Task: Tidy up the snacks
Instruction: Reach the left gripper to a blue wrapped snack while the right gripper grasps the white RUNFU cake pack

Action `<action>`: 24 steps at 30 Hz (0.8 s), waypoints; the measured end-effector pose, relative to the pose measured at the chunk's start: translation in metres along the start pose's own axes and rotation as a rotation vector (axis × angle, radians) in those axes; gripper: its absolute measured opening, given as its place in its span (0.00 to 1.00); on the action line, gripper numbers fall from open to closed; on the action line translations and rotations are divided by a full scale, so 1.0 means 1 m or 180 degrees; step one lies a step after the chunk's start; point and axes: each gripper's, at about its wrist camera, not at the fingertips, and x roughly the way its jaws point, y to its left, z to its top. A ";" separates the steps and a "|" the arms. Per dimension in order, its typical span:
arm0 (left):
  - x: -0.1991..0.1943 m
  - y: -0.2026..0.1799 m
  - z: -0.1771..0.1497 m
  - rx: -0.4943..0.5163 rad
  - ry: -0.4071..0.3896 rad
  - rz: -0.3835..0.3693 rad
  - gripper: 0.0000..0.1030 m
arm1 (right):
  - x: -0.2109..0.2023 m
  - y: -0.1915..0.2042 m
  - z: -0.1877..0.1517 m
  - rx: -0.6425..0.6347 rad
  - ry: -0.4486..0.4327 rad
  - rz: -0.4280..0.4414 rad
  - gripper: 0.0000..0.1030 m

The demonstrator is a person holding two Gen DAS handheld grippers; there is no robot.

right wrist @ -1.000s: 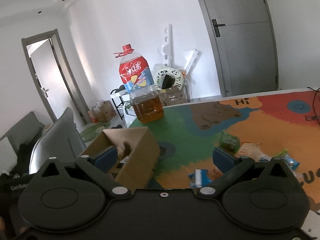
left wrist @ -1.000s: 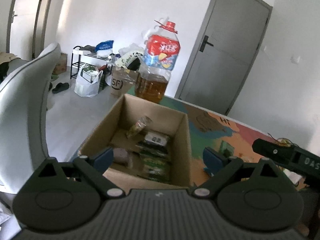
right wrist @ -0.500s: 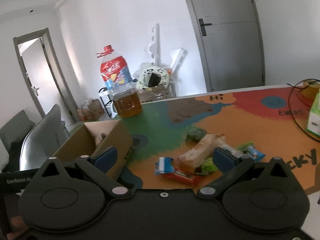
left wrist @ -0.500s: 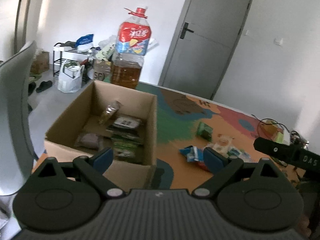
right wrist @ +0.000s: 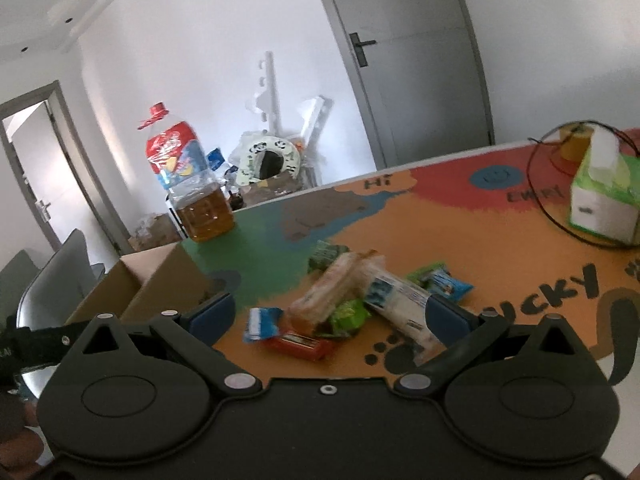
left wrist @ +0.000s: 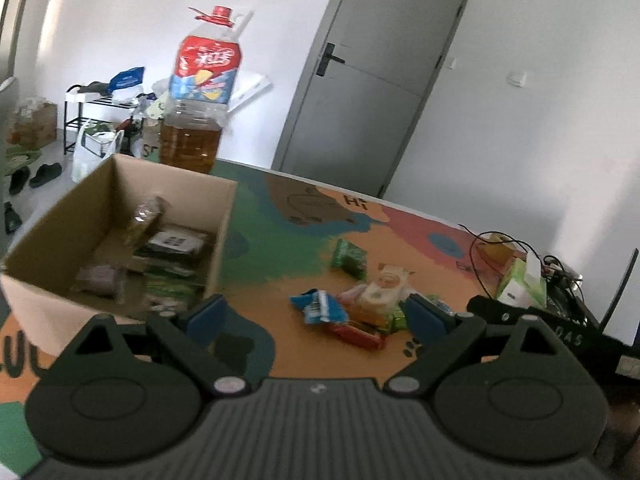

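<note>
An open cardboard box (left wrist: pixel 116 216) stands at the table's left and holds several snack packs (left wrist: pixel 168 264). A loose pile of snacks lies to its right on the colourful mat: a blue-white packet (right wrist: pixel 262 322), a red bar (right wrist: pixel 306 344), a green packet (right wrist: pixel 348 314), a long white pack (right wrist: pixel 396 304) and a bread pack (right wrist: pixel 332 284). My right gripper (right wrist: pixel 330 314) hangs open just before this pile, nothing between its fingers. My left gripper (left wrist: pixel 316 316) is open too, beside the box's near right corner, facing the same pile (left wrist: pixel 360 304).
A big oil bottle (left wrist: pixel 200 112) stands behind the box at the table's far edge. A green tissue box (right wrist: pixel 604 196) and black cables (right wrist: pixel 548 208) sit at the right. A grey chair (right wrist: pixel 52 292) is left of the table; a grey door (left wrist: pixel 368 92) is behind.
Both views have swung right, away from the box and onto the snack pile, which now lies close in front of the right gripper. Both grippers stayed open.
</note>
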 end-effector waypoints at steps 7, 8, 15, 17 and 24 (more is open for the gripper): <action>0.027 -0.018 -0.003 0.0072 0.0052 -0.0022 0.90 | 0.010 -0.026 -0.004 0.0107 -0.0034 -0.0083 1.00; 0.032 -0.021 -0.004 0.0083 0.0064 -0.0017 0.88 | 0.011 -0.029 -0.004 0.0105 -0.0048 -0.0097 1.00; 0.069 -0.026 -0.006 0.0048 0.0188 0.0008 0.71 | 0.025 -0.035 -0.001 -0.0021 -0.0089 -0.0096 0.88; 0.081 -0.024 -0.007 0.0039 0.0223 0.0051 0.68 | 0.031 -0.037 0.001 -0.0059 -0.0051 -0.0064 0.84; 0.112 -0.018 -0.009 0.0008 0.0380 0.0165 0.58 | 0.054 -0.044 0.004 -0.0111 0.0015 -0.0038 0.68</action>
